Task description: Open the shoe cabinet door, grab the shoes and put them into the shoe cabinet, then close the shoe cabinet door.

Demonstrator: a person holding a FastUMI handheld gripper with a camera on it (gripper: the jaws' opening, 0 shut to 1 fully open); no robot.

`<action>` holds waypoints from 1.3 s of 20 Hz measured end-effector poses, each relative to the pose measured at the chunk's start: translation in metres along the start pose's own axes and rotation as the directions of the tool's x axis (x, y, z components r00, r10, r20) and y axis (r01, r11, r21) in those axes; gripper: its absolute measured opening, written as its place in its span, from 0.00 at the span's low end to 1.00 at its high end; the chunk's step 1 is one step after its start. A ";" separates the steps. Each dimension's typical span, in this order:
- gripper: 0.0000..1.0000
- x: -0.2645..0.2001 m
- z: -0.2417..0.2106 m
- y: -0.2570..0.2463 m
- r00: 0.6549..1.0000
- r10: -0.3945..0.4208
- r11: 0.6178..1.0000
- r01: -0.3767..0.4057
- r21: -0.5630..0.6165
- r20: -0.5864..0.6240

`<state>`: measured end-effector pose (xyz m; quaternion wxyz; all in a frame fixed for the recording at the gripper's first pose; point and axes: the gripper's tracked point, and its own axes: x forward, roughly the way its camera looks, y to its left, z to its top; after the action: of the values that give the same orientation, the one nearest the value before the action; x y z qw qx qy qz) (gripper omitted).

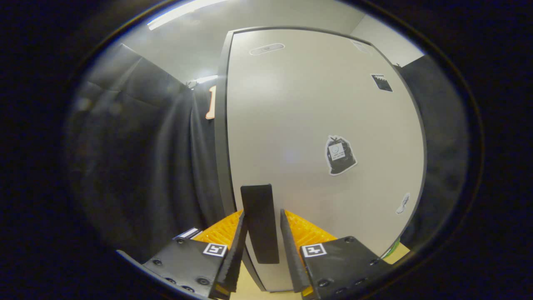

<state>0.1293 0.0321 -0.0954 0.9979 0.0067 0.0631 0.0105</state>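
Observation:
The shoe cabinet door (316, 125) is a pale panel with a dark edge, and it stands close in front of me. Its black vertical handle (259, 223) sits low on the door, near the left edge. My gripper (262, 212) straddles this handle with the fingers set narrowly apart. The left finger (237, 246) lies against the handle's left side. A thin strip of door shows between the handle and the right finger (291, 246). A black bag-shaped sticker (340, 155) is on the door, right of the handle.
Black cloth wall (145, 166) hangs to the left of the cabinet and also beyond its right edge. A strip of light wooden floor (250, 291) shows under the door between the fingers. A ceiling light (183, 12) glows overhead.

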 end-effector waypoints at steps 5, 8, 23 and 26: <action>0.31 0.001 -0.001 0.006 1.000 0.008 1.000 -0.007 -0.026 0.012; 0.23 0.002 -0.002 0.005 1.000 0.014 1.000 -0.014 -0.001 0.019; 0.08 -0.058 0.002 -0.007 0.998 -0.038 0.999 0.036 0.035 0.051; 0.08 -0.074 0.005 -0.014 0.998 -0.054 0.998 0.052 0.041 0.042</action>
<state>0.0569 0.0163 -0.0818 0.9986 0.0252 0.0422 -0.0174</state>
